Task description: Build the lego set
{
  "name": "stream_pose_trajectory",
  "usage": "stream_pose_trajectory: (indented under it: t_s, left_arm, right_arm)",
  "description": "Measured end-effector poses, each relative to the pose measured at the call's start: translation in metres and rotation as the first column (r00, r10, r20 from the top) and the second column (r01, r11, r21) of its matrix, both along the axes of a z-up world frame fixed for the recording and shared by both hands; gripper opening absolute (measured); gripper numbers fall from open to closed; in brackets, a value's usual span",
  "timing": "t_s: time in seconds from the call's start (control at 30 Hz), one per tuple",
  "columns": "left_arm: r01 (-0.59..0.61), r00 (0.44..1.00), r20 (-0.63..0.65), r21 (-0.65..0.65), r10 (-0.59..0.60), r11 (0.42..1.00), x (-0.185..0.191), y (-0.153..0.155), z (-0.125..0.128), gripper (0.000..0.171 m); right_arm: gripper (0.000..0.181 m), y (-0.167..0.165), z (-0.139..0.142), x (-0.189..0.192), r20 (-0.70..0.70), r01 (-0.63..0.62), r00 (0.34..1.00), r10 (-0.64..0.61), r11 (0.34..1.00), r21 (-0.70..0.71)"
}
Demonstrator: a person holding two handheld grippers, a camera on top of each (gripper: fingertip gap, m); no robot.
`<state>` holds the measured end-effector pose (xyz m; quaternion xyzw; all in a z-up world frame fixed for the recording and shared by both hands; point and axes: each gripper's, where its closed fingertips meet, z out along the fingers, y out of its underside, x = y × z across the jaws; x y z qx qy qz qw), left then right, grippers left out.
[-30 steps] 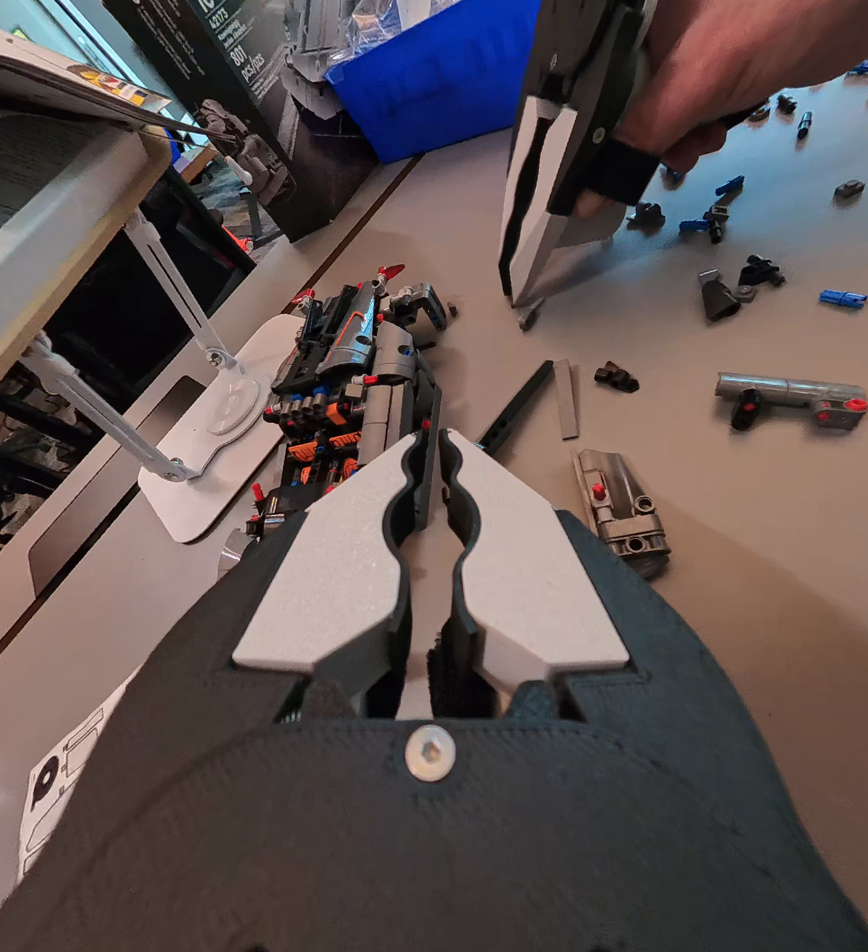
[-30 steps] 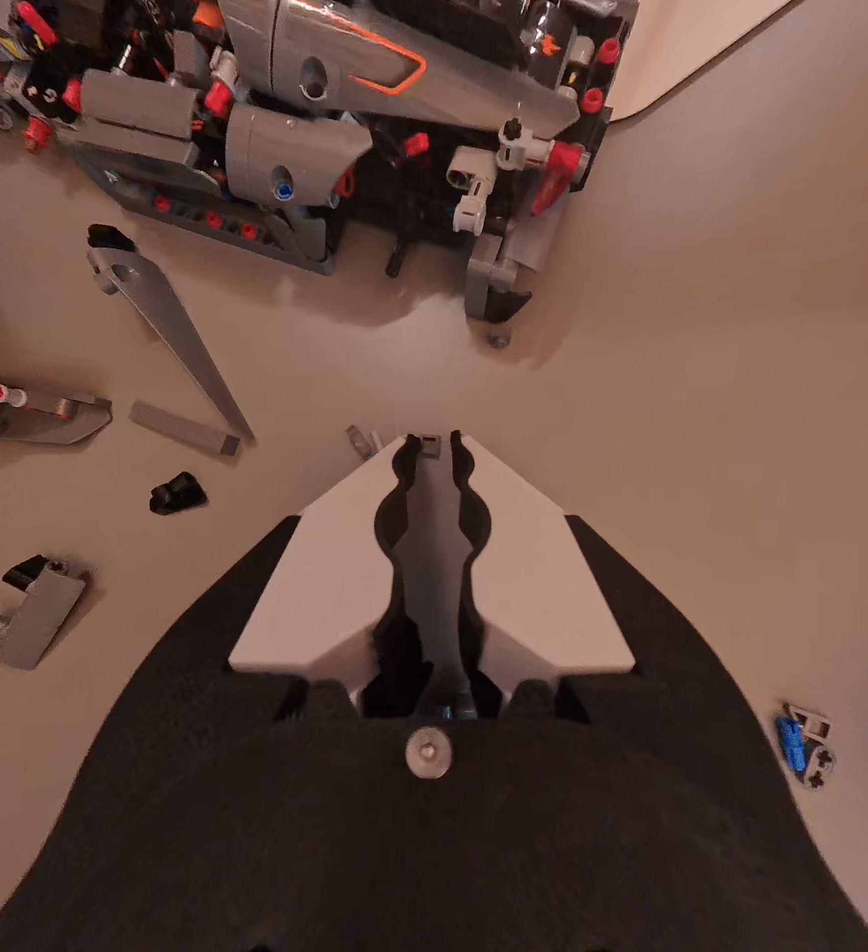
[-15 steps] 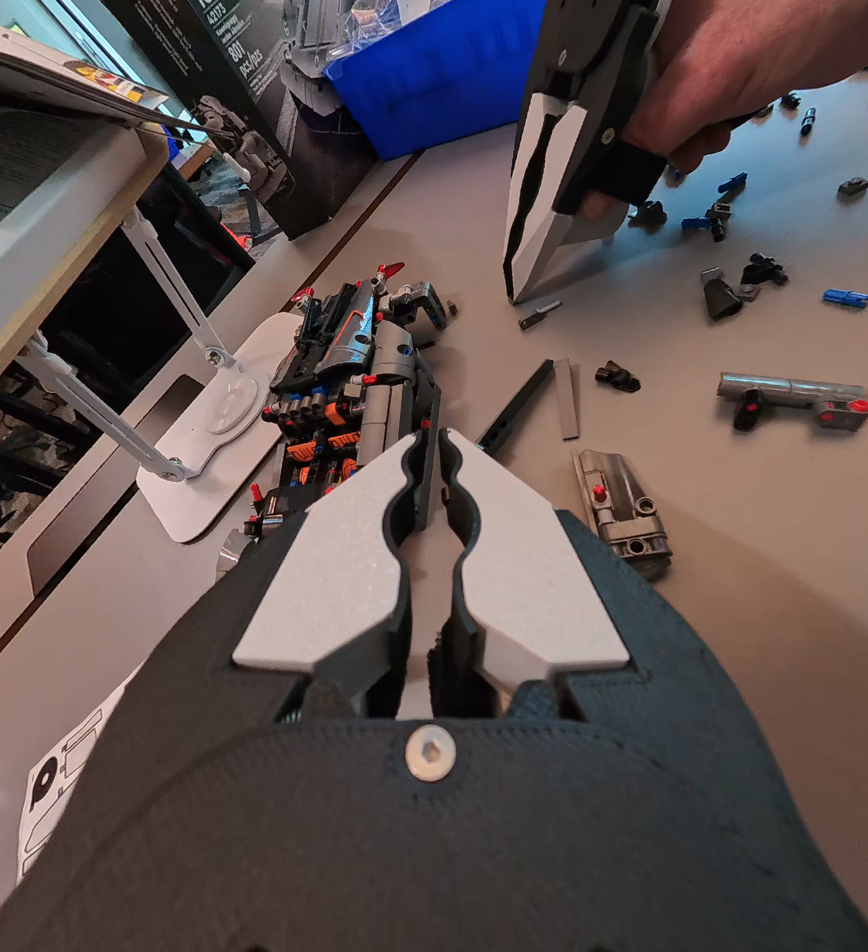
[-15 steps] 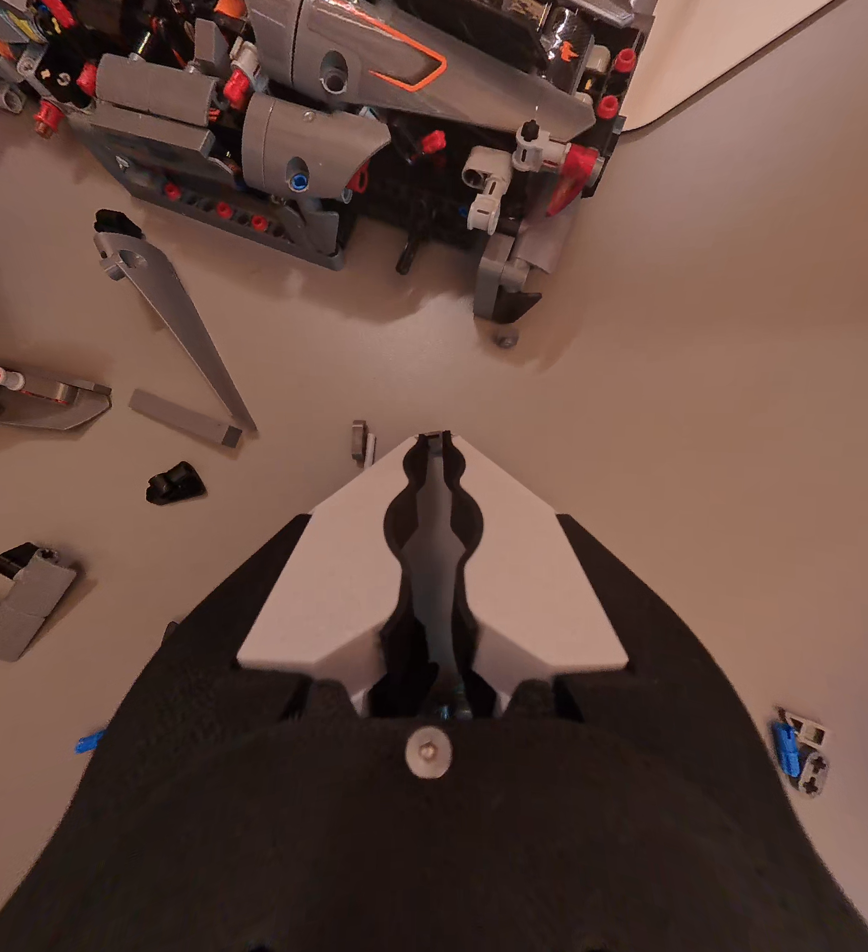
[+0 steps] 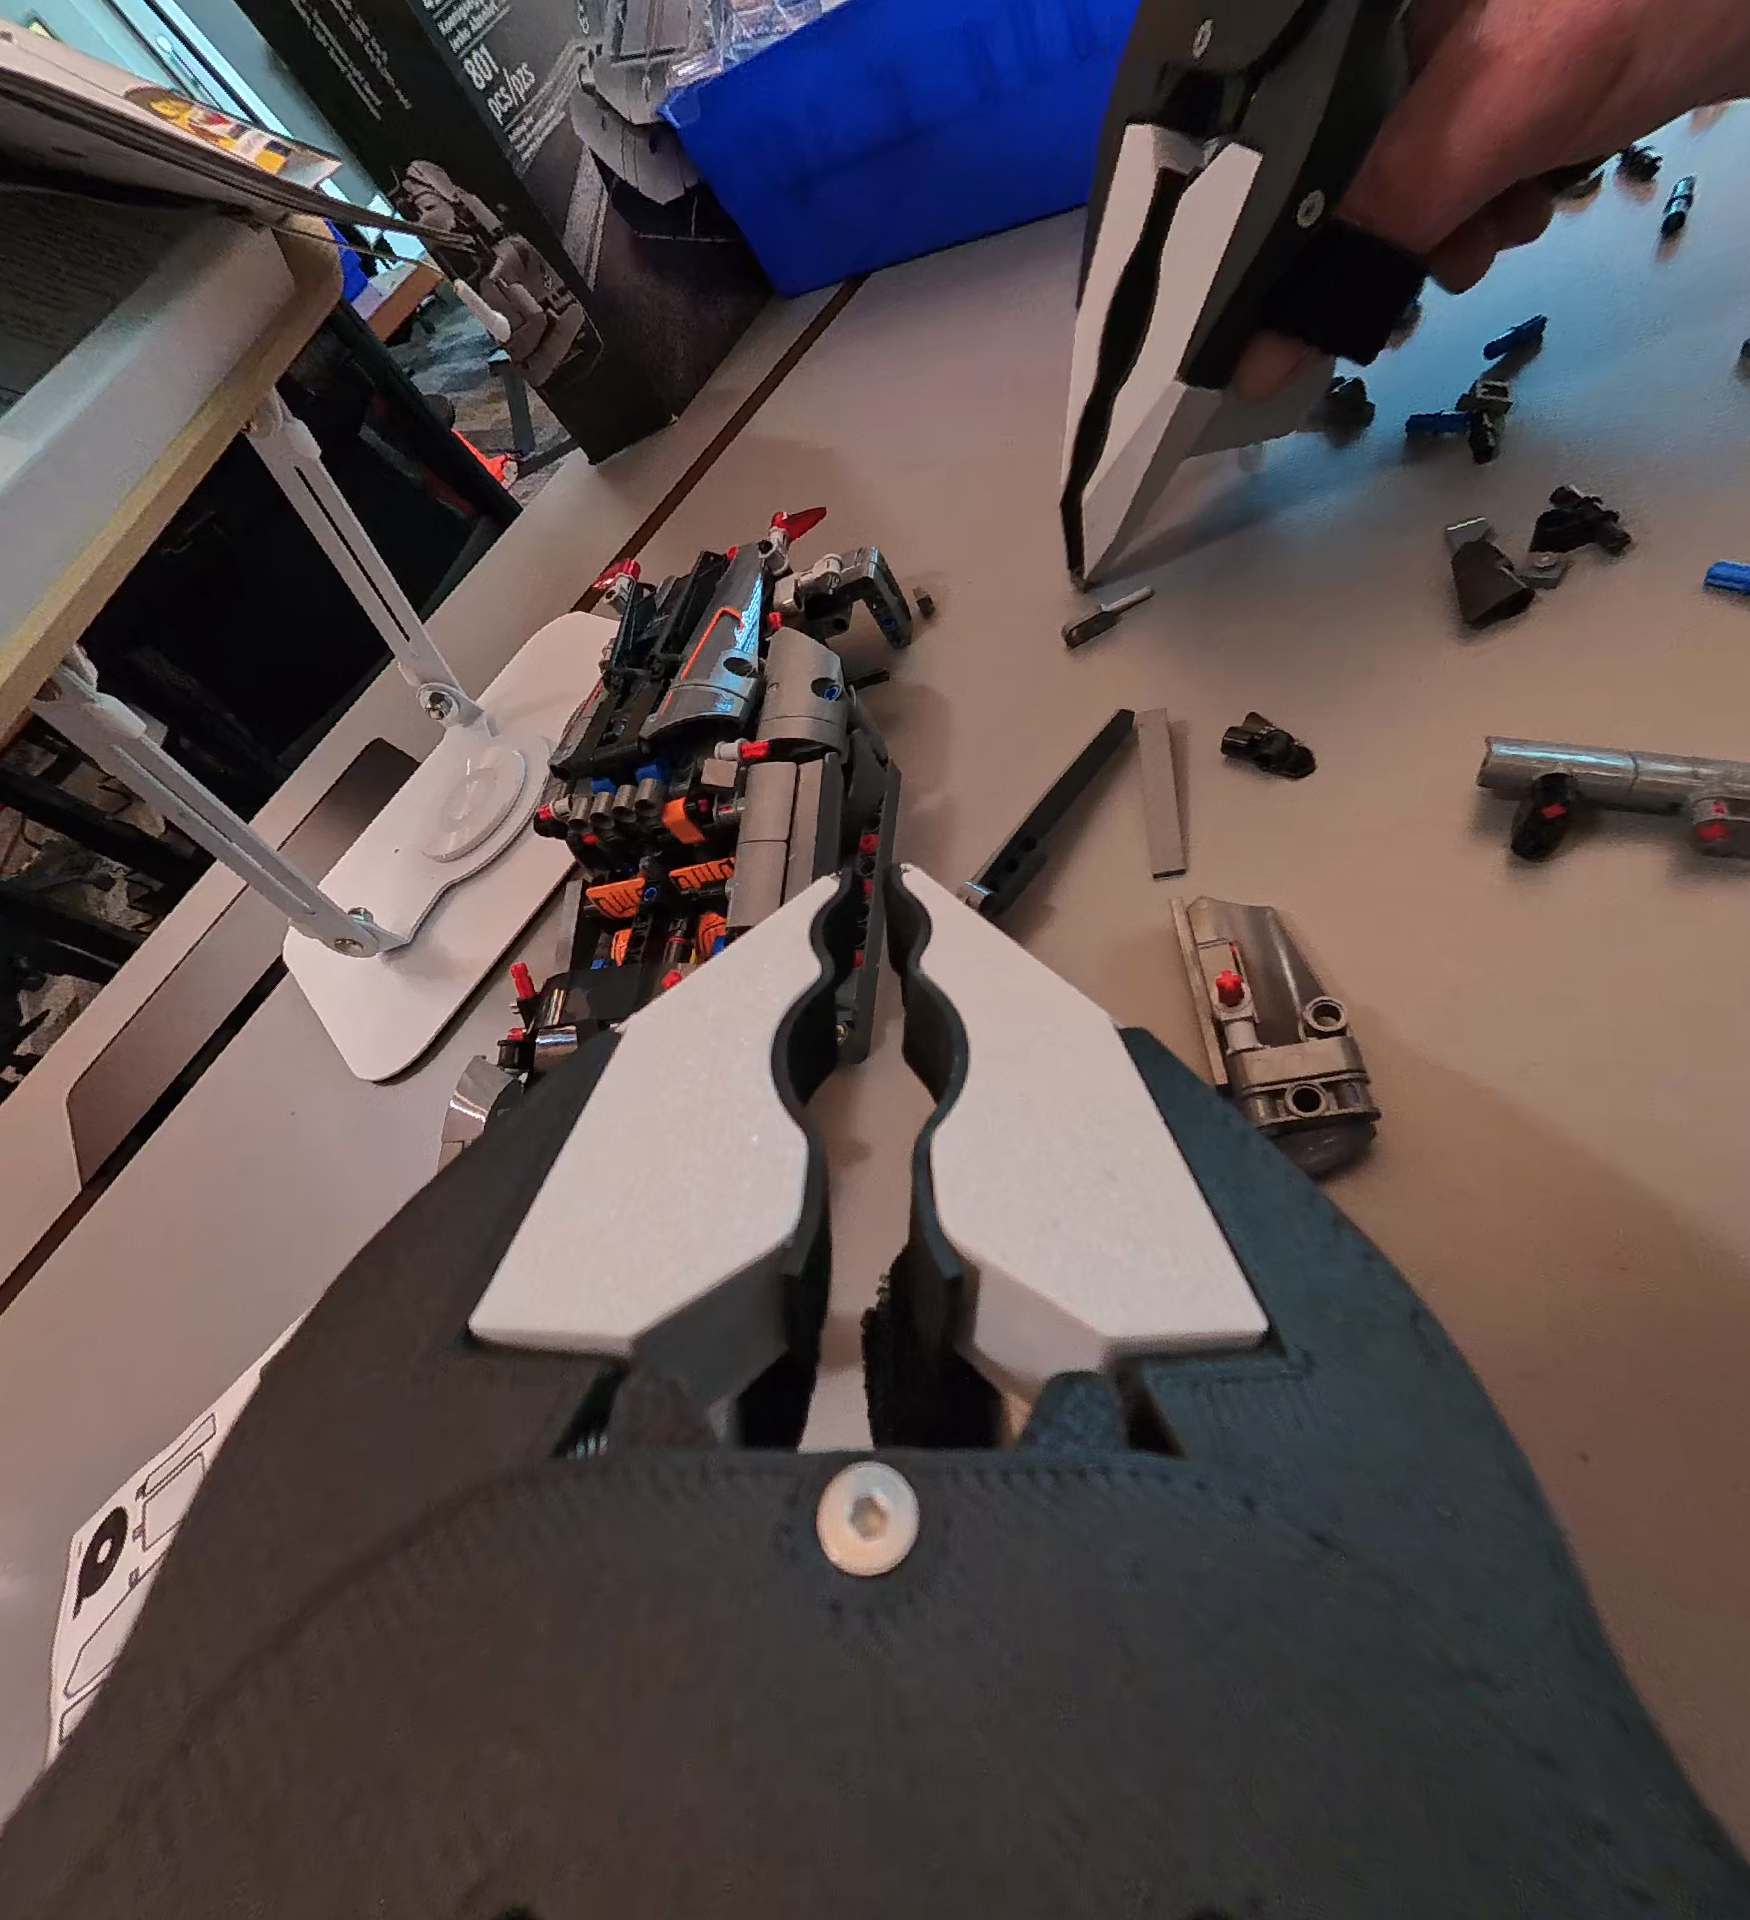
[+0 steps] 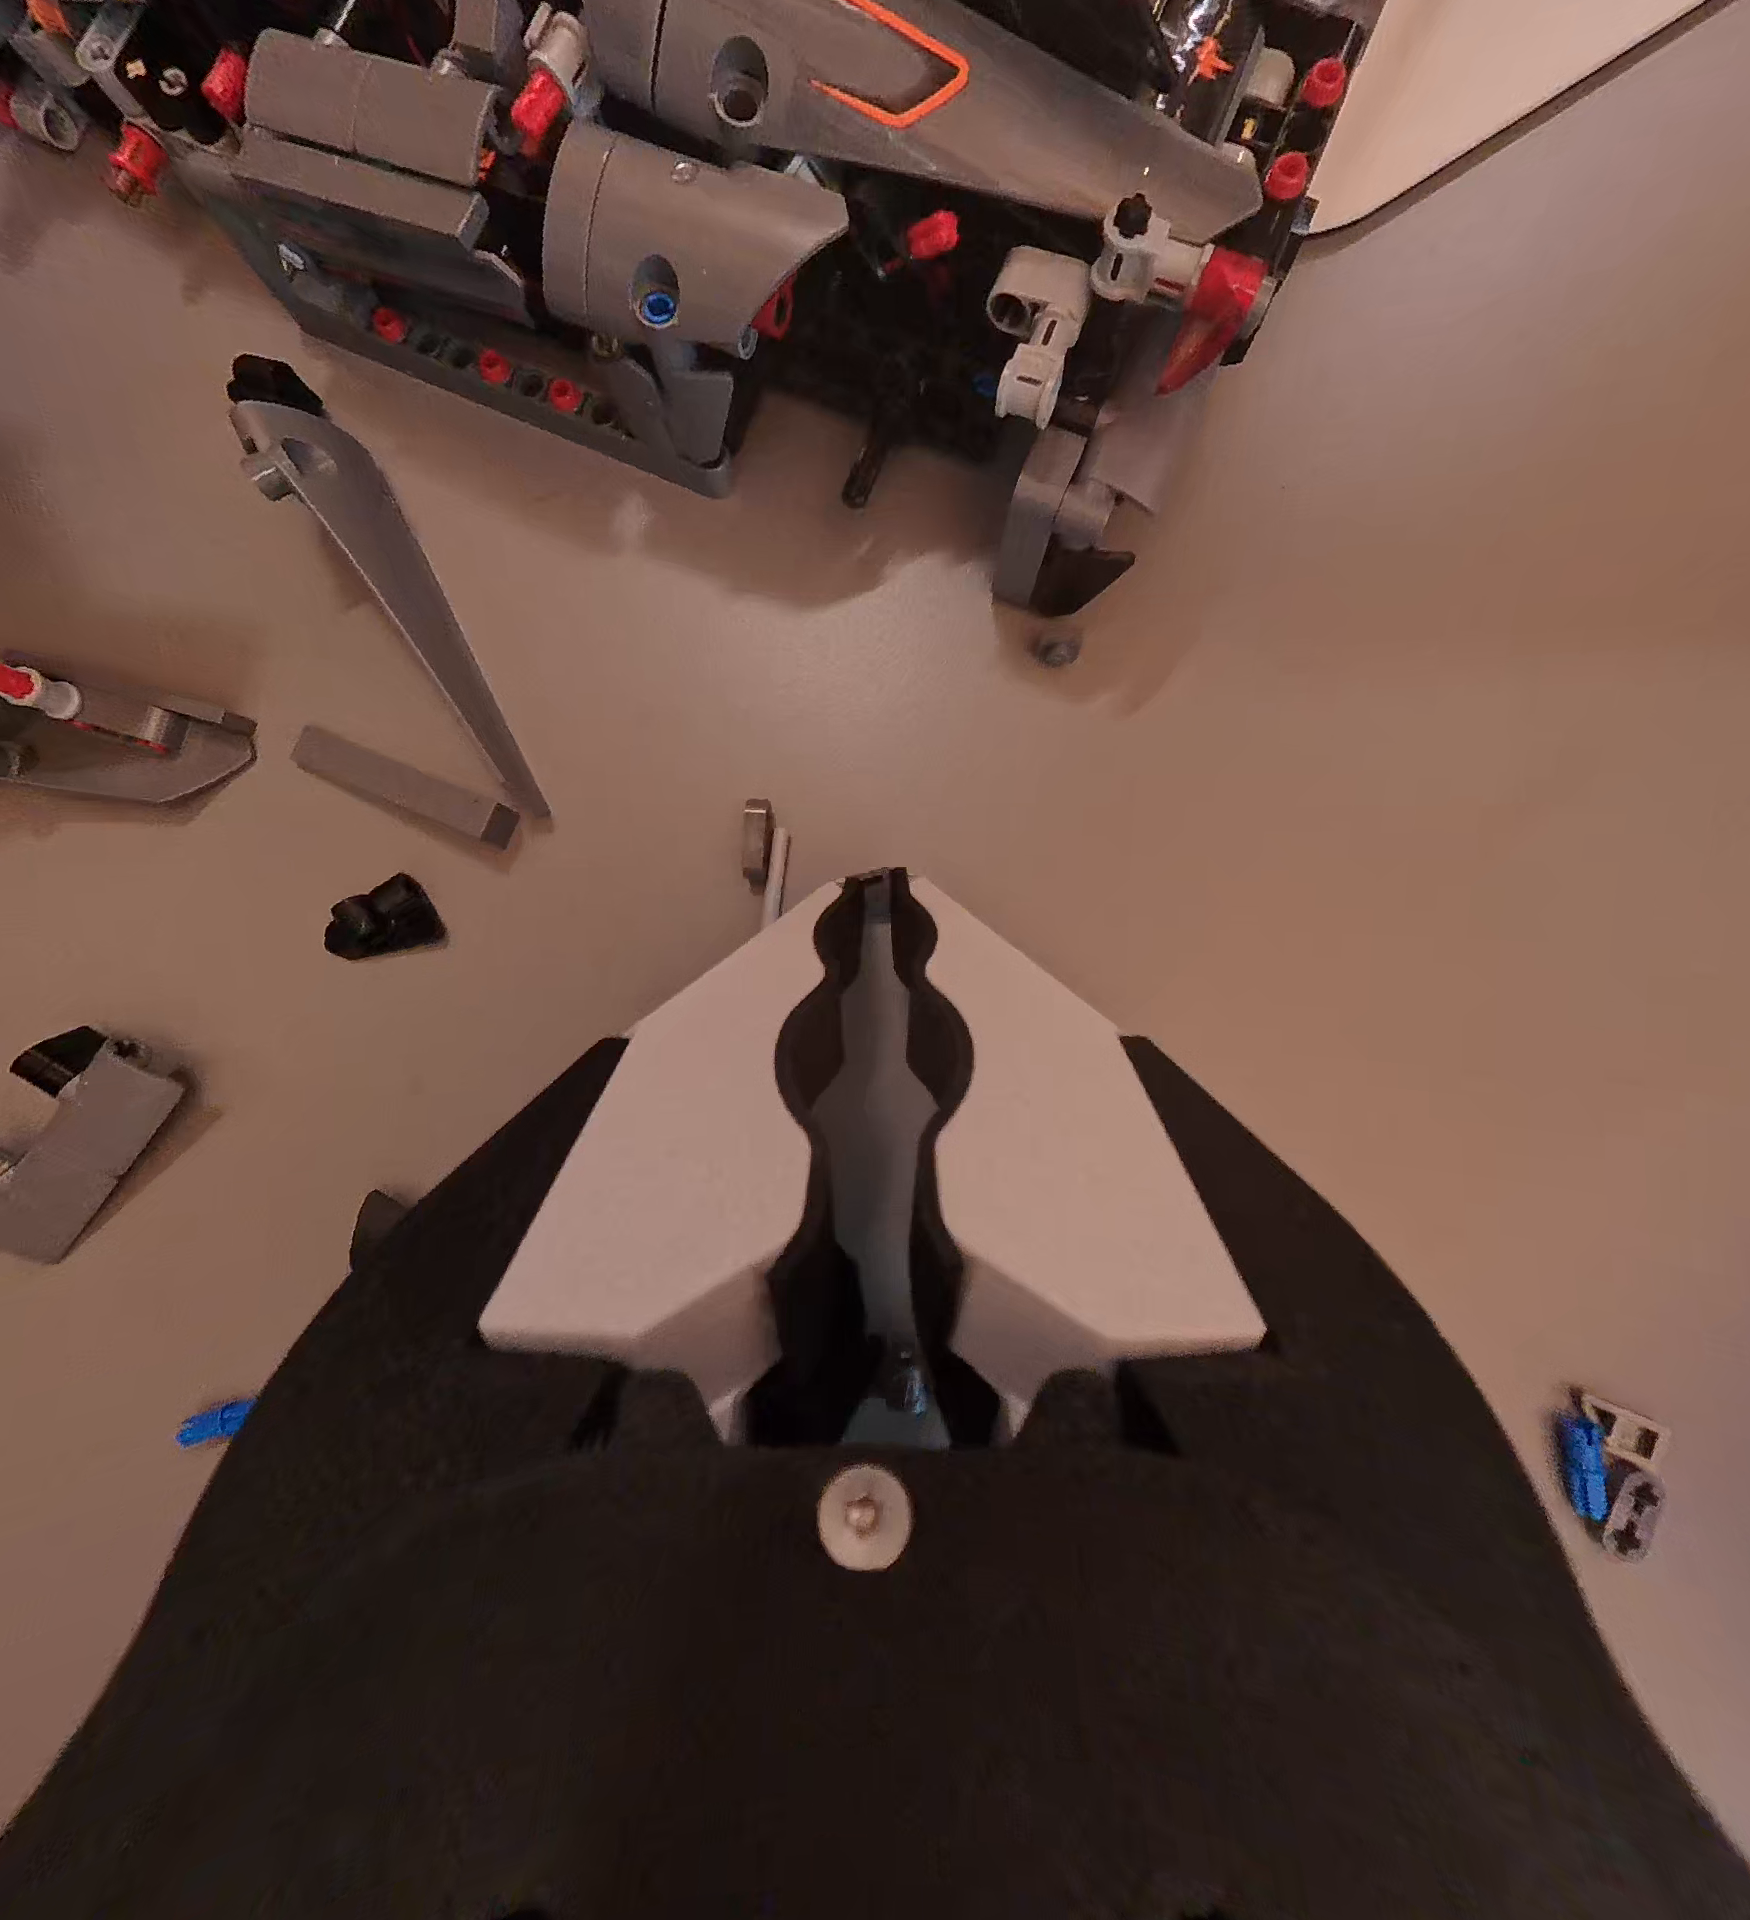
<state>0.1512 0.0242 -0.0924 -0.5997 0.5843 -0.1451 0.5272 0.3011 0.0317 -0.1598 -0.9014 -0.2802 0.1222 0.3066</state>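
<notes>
Clearly the build is partway: a grey-and-black Technic vehicle body point(image 5: 736, 769) with orange trim lies near the table's left edge, while sub-assemblies and loose pins are still scattered across the table point(image 5: 1473, 1299). The right gripper point(image 6: 876, 883), tips nearly together, pinches a tiny dark grey piece point(image 6: 879, 891) just above the table; a small grey connector point(image 6: 759, 836) lies beside it. The left gripper point(image 5: 876, 883) hovers slightly open and empty over the body's near end. A white stand base point(image 5: 414, 935), set box point(image 5: 538, 208) and blue bin point(image 5: 902, 114) crowd the left and far edges.
</notes>
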Motion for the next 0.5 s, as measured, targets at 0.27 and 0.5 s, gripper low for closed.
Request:
stream_pose_trajectory:
  t_s: [0.27, 0.5]
  left_arm:
    - [0.003, 1.000, 0.006, 0.000, -0.003, 1.000, -0.001, -0.001, 0.002, 0.003]
    - [0.003, 1.000, 0.012, 0.002, -0.003, 1.000, -0.002, -0.001, 0.003, 0.003]
  right_arm:
    - [0.000, -0.009, -0.001, -0.002, -0.013, -0.009, 1.000, 0.009, 1.000, -0.013]
    - [0.000, -0.022, 0.014, 0.004, -0.071, 0.015, 0.997, -0.016, 1.000, -0.013]
